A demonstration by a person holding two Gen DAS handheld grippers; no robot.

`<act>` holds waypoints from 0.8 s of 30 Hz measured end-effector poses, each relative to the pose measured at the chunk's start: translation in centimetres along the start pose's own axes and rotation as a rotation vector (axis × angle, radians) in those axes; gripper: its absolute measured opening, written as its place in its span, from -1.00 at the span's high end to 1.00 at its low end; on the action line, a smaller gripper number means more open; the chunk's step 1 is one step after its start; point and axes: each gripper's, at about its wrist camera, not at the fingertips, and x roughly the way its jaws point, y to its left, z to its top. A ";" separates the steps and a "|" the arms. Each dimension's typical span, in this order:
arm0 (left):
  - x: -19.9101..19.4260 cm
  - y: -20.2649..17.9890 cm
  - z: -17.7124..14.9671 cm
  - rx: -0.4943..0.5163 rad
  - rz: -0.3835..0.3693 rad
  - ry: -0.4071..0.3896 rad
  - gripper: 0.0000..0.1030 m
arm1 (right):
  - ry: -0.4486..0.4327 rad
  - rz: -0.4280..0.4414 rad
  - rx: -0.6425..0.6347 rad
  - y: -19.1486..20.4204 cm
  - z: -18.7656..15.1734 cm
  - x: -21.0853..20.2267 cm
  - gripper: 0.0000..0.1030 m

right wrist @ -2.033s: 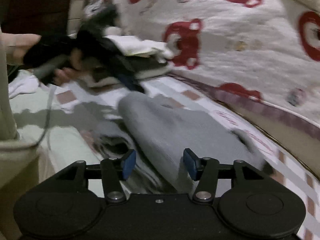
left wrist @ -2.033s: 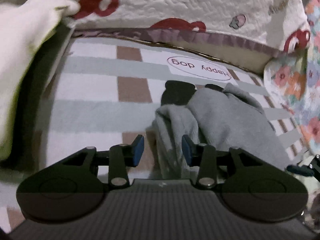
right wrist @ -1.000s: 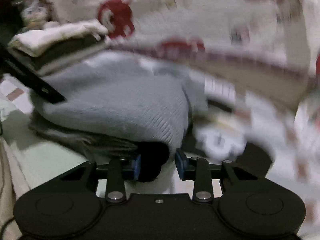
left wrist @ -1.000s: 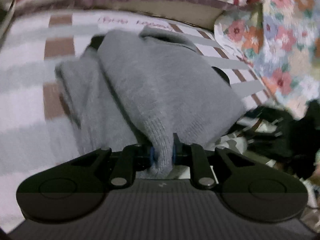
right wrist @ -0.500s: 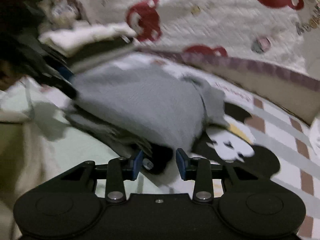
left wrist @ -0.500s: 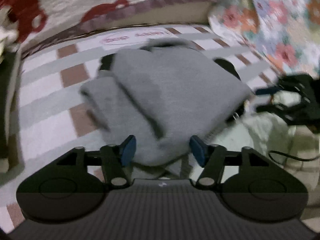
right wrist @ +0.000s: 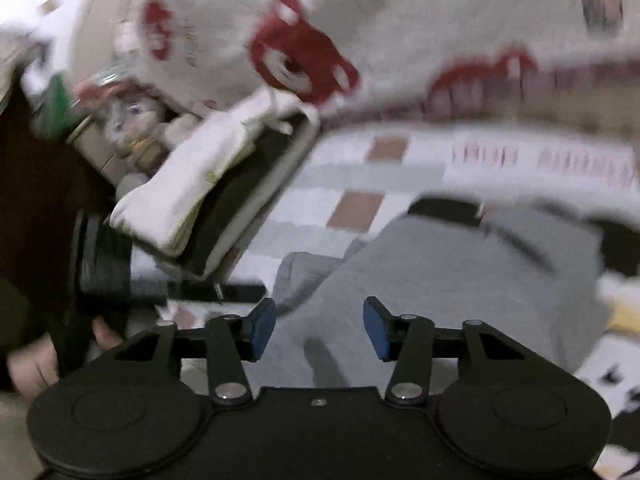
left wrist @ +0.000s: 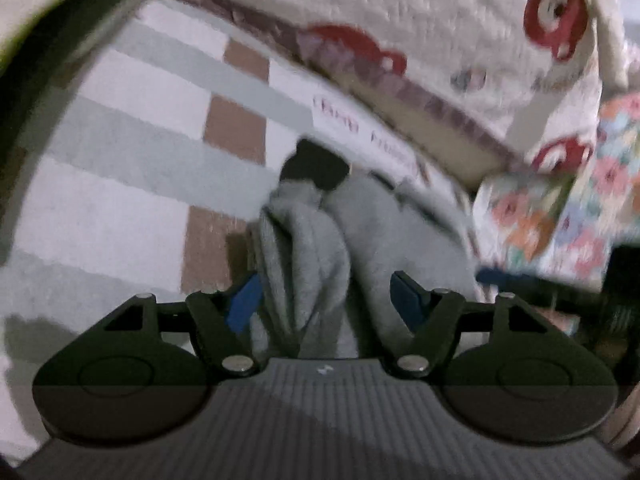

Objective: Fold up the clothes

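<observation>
we see the grey sweater (left wrist: 384, 240) lying folded in a bundle on the bed cover (left wrist: 120, 128), a checked cloth of white, pale green and brown squares with a line of red writing near its far edge. in the left wrist view the sweater's near folds rise between the blue pads of the left tool (left wrist: 326, 300), but the pads stand apart from the knit on both sides; its jaws have just been opening and grip nothing. a dark patch shows at the far end of the bundle.

in the right wrist view the right tool (right wrist: 318, 328) hangs over the near edge of the same sweater (right wrist: 460, 272), its jaws spread and just now opening wider, with grey cloth seen in the gap yet not pressed by either pad. to the left a stack of folded clothes (right wrist: 208, 184), white on top and dark beneath, sits tilted in view. a person's hand (right wrist: 32, 360) shows at the lower left edge. behind the bed lies a white quilt (right wrist: 400, 20) with red figures, much blurred. a flowered cloth (left wrist: 580, 208) sits at the right of the left view.
</observation>
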 end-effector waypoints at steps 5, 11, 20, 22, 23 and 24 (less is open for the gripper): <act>2.5 0.7 0.7 0.034 0.052 -0.020 0.36 | 0.181 -0.104 0.043 0.1 2.8 5.5 -0.22; 3.8 1.3 1.3 0.031 0.027 0.007 0.34 | 0.195 -0.172 -0.068 1.7 -0.4 7.9 -0.39; 3.2 -2.4 2.5 0.293 0.021 0.014 0.68 | 0.111 -0.114 -0.338 3.1 -2.6 6.8 0.73; 3.0 -3.8 3.1 0.380 0.033 0.012 0.69 | 0.067 -0.070 -0.300 2.7 -2.5 5.6 0.77; 2.7 -4.5 3.4 0.430 0.039 0.007 0.68 | 0.045 -0.045 -0.273 2.5 -2.6 5.0 0.78; 2.7 -5.0 3.5 0.460 0.044 0.003 0.69 | 0.022 -0.017 -0.243 2.2 -2.8 4.3 0.78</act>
